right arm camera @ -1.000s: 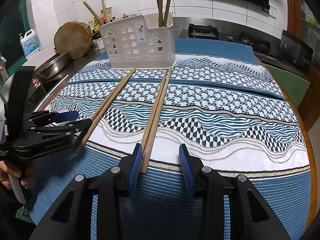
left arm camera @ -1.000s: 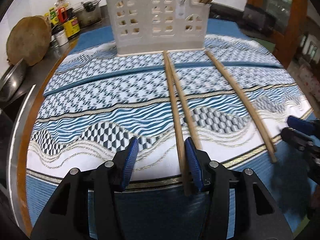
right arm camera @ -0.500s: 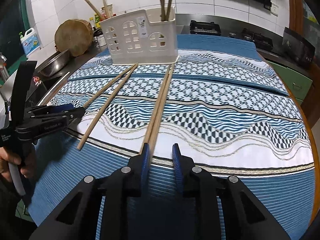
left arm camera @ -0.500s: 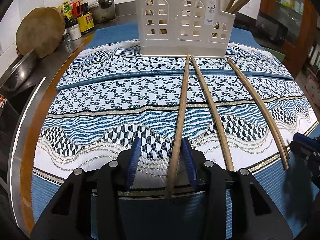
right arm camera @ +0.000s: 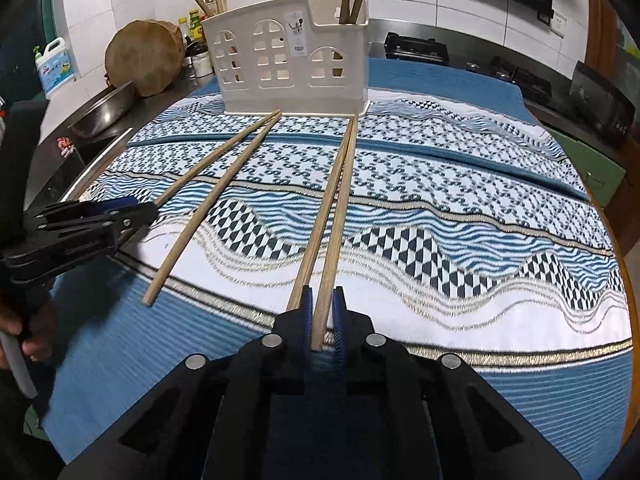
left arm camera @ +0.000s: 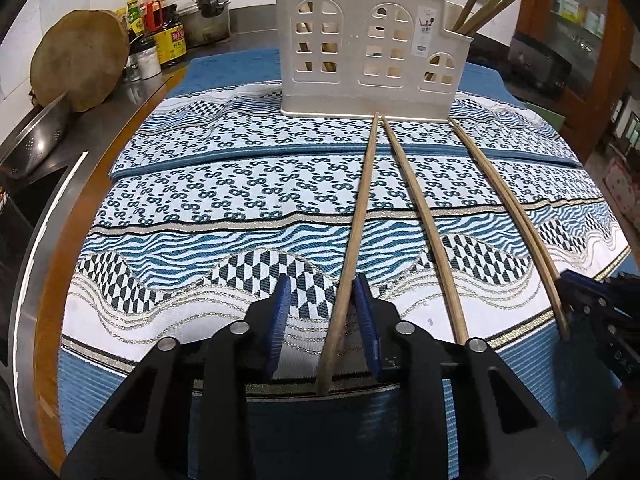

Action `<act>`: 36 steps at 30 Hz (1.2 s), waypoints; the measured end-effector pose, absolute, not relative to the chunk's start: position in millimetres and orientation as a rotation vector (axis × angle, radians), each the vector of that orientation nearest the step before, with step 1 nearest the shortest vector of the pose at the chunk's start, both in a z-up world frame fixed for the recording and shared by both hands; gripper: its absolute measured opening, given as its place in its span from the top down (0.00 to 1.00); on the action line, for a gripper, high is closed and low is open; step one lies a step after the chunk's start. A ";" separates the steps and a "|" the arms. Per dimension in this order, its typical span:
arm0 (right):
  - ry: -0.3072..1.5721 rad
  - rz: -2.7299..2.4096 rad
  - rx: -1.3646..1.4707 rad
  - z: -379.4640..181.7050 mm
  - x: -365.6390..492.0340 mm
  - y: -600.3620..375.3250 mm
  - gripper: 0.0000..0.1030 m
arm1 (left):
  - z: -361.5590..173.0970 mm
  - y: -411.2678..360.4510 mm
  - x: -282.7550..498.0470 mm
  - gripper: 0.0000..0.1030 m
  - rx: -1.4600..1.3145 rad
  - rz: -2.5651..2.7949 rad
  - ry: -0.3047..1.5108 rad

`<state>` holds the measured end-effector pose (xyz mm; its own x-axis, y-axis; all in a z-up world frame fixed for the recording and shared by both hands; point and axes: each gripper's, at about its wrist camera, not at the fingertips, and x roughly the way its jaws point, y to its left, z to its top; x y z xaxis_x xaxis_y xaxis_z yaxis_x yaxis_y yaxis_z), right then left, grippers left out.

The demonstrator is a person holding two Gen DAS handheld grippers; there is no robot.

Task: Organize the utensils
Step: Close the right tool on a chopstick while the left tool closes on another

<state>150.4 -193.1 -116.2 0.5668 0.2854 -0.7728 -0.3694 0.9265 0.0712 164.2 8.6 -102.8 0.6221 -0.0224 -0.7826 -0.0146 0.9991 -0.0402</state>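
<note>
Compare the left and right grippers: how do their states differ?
The left gripper has its fingers wide apart around the far-left chopstick; the right gripper has its fingers pinched on the far-right chopstick. The left gripper's chopstick splays away from its neighbour; the right gripper's lies tight against its partner. Both straddle one chopstick's near end, facing the white holder.
</note>
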 end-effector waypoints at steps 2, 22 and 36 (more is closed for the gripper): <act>0.887 0.372 -0.101 -116.4 152.6 -195.5 0.91 | -102.1 11.6 163.7 0.73 -0.063 -0.021 0.900; 0.894 0.400 -0.018 -116.7 160.2 -205.4 0.91 | -104.0 5.3 173.2 0.73 -0.024 -0.065 0.899; 0.890 0.401 -0.010 -116.0 167.8 -204.2 0.92 | -104.0 -5.7 183.6 0.89 0.036 -0.072 0.889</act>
<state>167.8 -204.2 -116.0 0.5607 0.3357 -0.7570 -0.3443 0.9259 0.1556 183.6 -5.7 -104.0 0.6278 -0.0475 -0.7769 0.0777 0.9970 0.0019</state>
